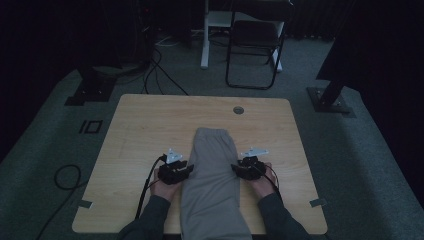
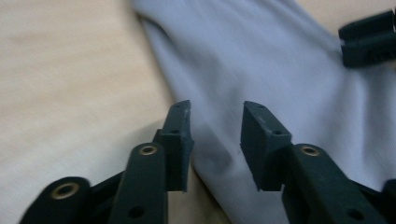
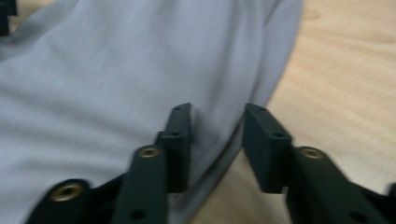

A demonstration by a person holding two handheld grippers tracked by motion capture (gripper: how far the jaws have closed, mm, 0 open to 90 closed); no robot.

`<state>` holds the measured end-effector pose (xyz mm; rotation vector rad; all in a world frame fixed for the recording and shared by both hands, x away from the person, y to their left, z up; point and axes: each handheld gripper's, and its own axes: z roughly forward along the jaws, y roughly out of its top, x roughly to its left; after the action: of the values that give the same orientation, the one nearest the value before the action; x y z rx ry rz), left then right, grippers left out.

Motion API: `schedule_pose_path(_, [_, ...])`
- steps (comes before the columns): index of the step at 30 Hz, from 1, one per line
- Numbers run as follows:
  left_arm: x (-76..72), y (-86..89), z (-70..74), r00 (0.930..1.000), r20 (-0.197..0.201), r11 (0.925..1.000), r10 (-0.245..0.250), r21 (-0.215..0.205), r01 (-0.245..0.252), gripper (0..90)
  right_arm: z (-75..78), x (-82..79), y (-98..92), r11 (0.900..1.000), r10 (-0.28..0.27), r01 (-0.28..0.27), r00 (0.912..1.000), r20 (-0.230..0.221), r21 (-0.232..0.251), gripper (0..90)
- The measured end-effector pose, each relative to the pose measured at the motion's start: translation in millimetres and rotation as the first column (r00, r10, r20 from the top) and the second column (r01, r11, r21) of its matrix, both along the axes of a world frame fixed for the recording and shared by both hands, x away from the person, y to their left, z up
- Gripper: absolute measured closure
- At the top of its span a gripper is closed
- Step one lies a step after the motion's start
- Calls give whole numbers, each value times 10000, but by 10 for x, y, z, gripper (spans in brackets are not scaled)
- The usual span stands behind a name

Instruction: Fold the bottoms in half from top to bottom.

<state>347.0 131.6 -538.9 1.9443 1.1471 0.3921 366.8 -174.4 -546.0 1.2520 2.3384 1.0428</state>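
A folded grey garment [image 1: 212, 175] lies lengthwise down the middle of the wooden table [image 1: 145, 125] and hangs over its near edge. My left gripper [image 1: 187, 167] sits at the garment's left edge, my right gripper [image 1: 235, 169] at its right edge, both pointing inward. In the left gripper view the left gripper [image 2: 215, 112] has its jaws apart over the edge of the cloth [image 2: 261, 60], and the right gripper's jaws [image 2: 369, 39] show at the top right. In the right gripper view the right gripper [image 3: 217, 112] stands open over the hem of the cloth [image 3: 140, 70].
A round cable hole [image 1: 238, 110] sits near the table's far edge. Tape tabs mark the near corners [image 1: 85, 204] [image 1: 317, 202]. A black chair [image 1: 255, 45] and a white desk leg [image 1: 205, 35] stand beyond the table. Cables [image 1: 67, 175] lie on the carpet at left.
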Motion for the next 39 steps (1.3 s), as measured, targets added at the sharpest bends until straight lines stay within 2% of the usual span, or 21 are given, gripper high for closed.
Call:
schedule_pose_path(3, [199,13,34,9992,-62,9991,384,-153,-385,567,60,158,21,9994,-344,343,9993,144,92,483])
schedule_pose_path(5, [353,-11,31,9979,-230,9980,600,-166,-604,531,89,298,64,9987,-471,471,9989,-30,186,431])
schedule_pose_path(10, [642,-146,-11,9962,-590,9979,640,54,-638,442,105,632,226,9975,-698,700,9974,-191,94,416])
schedule_pose_path(14, [744,-232,-60,9942,-825,9976,687,-1,-690,404,44,804,318,9954,-954,951,9949,-334,-113,411])
schedule_pose_path(18, [808,-286,-107,9919,-976,9964,809,314,-781,393,-2,839,356,9939,-1071,1062,9938,-298,-288,404])
schedule_pose_path(19, [816,-297,-114,9925,-896,9961,830,382,-798,392,-3,837,363,9934,-1092,1083,9937,-245,-367,420])
schedule_pose_path(23, [826,-340,-111,9930,-735,9932,925,775,-867,420,11,833,370,9903,-1224,1209,9923,-179,-684,531])
schedule_pose_path(28, [819,-399,-116,9952,-352,9863,908,1413,-850,511,18,851,335,9889,-1375,1360,9903,-210,-597,692])
schedule_pose_path(32, [823,-434,-111,9968,-336,9867,722,1482,-664,575,14,856,343,9897,-1343,1332,9908,-178,-528,751])
schedule_pose_path(39, [880,-502,-107,9979,-446,9904,473,1321,-410,580,7,848,358,9913,-1249,1241,9921,-155,-442,798])
